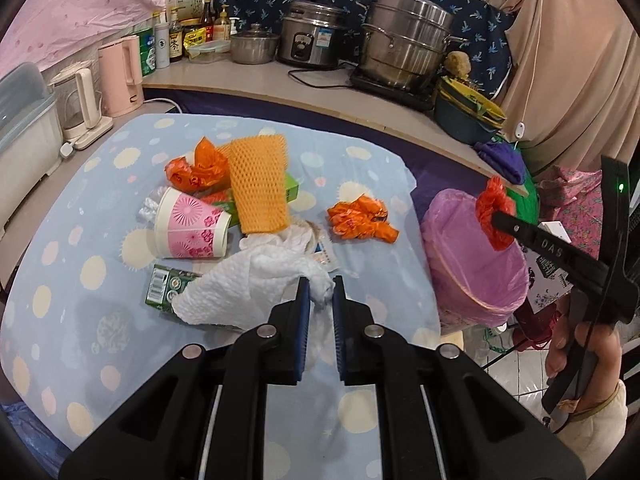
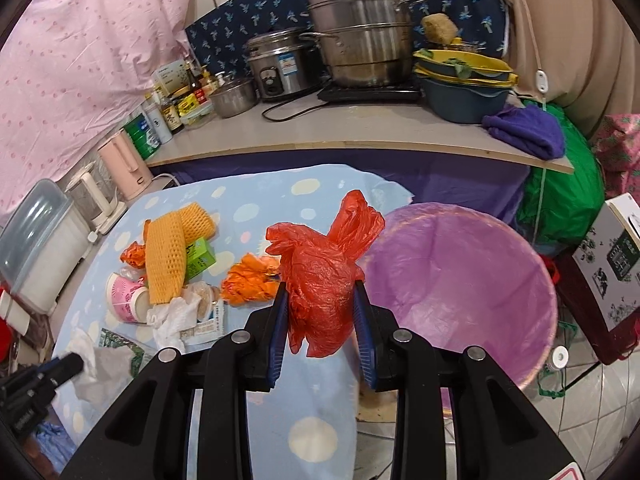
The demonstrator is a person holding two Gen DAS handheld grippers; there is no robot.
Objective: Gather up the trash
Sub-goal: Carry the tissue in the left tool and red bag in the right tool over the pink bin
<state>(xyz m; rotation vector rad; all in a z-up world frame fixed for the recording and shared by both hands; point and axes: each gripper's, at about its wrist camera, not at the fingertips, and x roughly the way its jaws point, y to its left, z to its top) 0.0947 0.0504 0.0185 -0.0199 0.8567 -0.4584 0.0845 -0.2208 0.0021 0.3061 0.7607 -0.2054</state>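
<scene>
My left gripper [image 1: 320, 290] is shut on a corner of a crumpled white paper towel [image 1: 256, 280] lying on the dotted blue cloth. My right gripper [image 2: 320, 292] is shut on a crumpled red plastic bag [image 2: 320, 280], held in the air beside the bin [image 2: 460, 280] lined with a pink bag; in the left wrist view the red bag [image 1: 494, 212] hangs over the bin's rim [image 1: 472, 256]. Trash on the cloth: a pink flowered paper cup [image 1: 192, 226], yellow foam netting [image 1: 258, 184], two orange bags [image 1: 198, 166] [image 1: 360, 220], a green box [image 1: 166, 288].
A raised shelf [image 1: 320, 88] behind the cloth holds a rice cooker [image 1: 310, 36], steel pots [image 1: 406, 40], bottles and basins [image 1: 468, 112]. Two kettles [image 1: 120, 76] and a plastic container [image 1: 24, 132] stand at the left. A purple towel [image 2: 526, 130] and green bag [image 2: 560, 200] lie behind the bin.
</scene>
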